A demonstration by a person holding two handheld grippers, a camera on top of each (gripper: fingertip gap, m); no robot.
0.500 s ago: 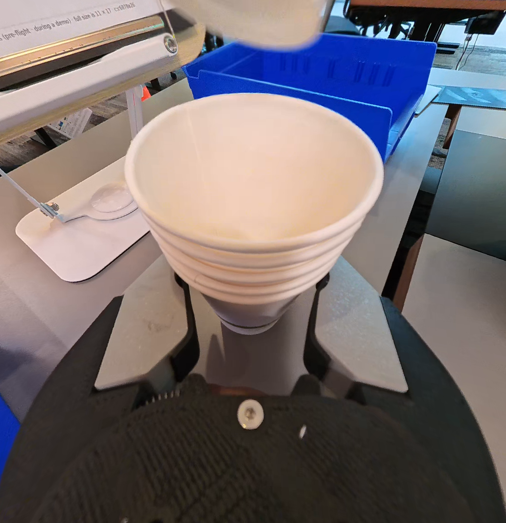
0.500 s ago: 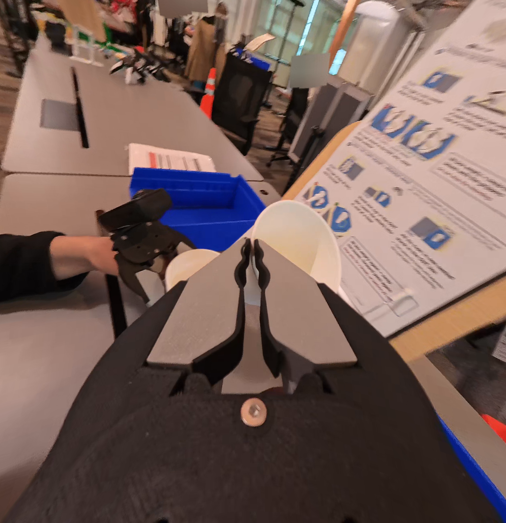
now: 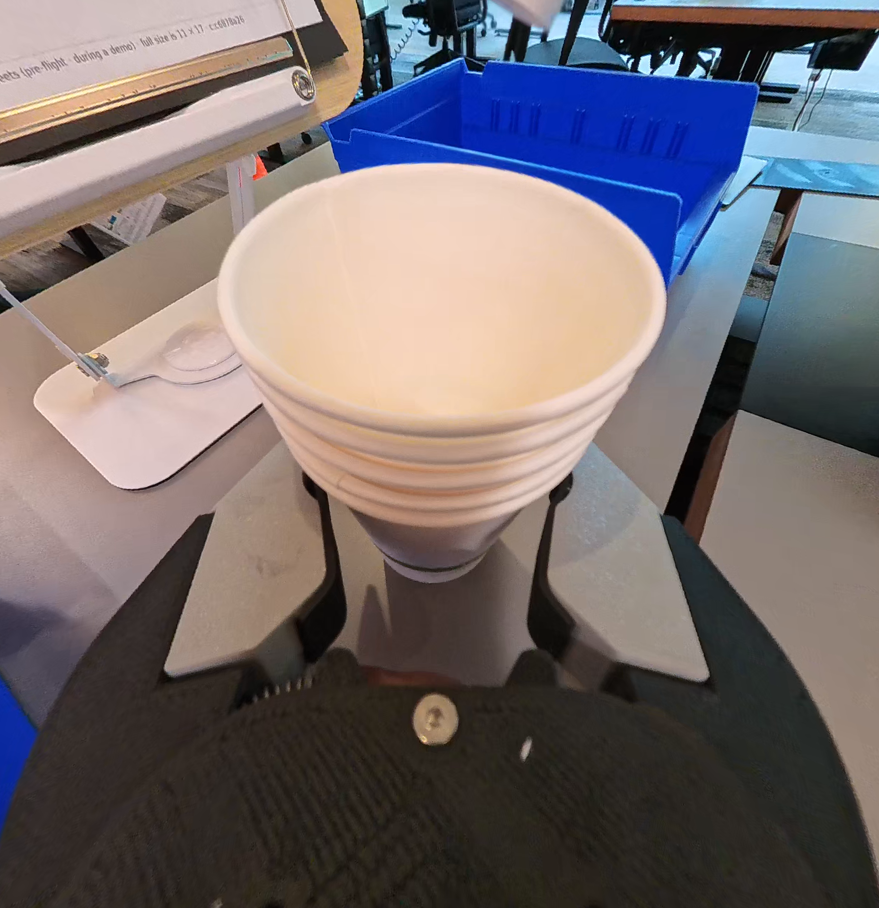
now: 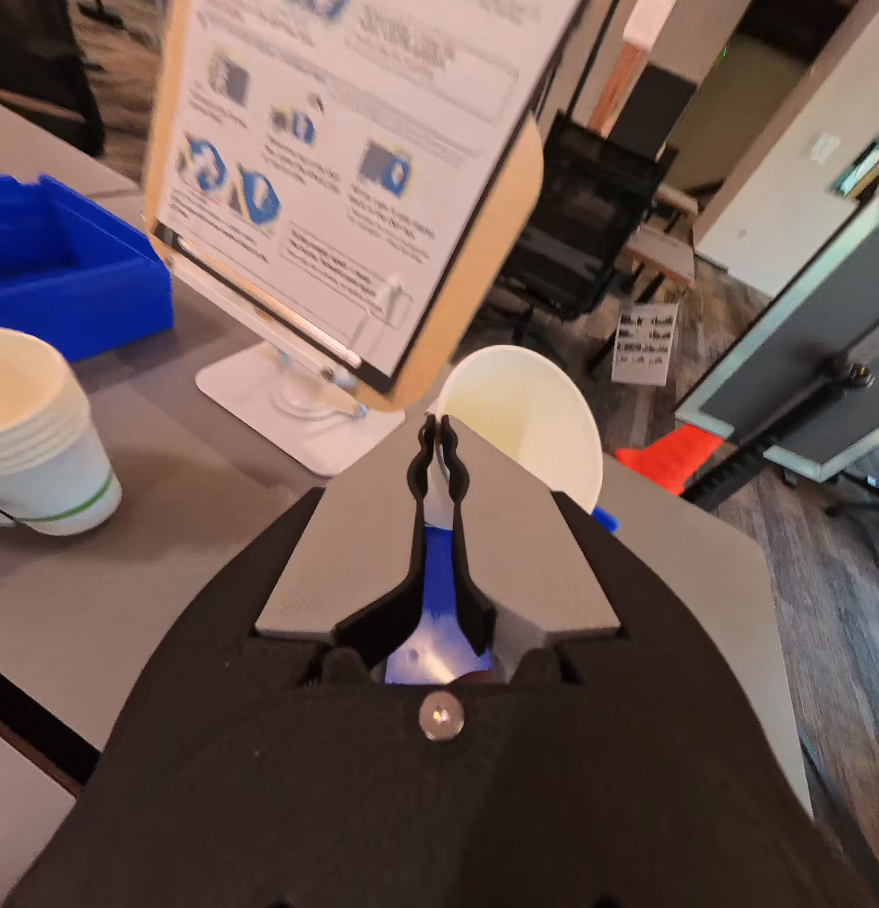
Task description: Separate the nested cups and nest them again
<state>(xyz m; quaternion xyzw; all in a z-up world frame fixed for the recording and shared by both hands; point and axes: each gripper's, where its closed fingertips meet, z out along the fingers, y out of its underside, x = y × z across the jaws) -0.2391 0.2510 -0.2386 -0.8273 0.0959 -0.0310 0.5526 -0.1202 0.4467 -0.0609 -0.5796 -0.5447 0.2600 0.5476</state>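
Paper cups [image 3: 440, 393], smooth white tapered cones, sit nested as one stack of about six rolled rims at 12 o'clock between the left gripper [image 3: 437, 491] fingers, clamped on it. Right gripper [image 4: 437, 427] pinches a single cup [image 4: 521, 422] wall above the grey tabletop [image 4: 182, 442].

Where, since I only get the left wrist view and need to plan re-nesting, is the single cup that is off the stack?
Observer: The single cup is pinched at its rim by the right gripper, which is shut on the cup's wall.
Operator: Is it above my stack?
Observer: No. In the right wrist view the stack of cups lies far off to the cup's left, tilted.
Operator: What colour is the band near the stack's base?
Observer: Green, on the outermost cup.
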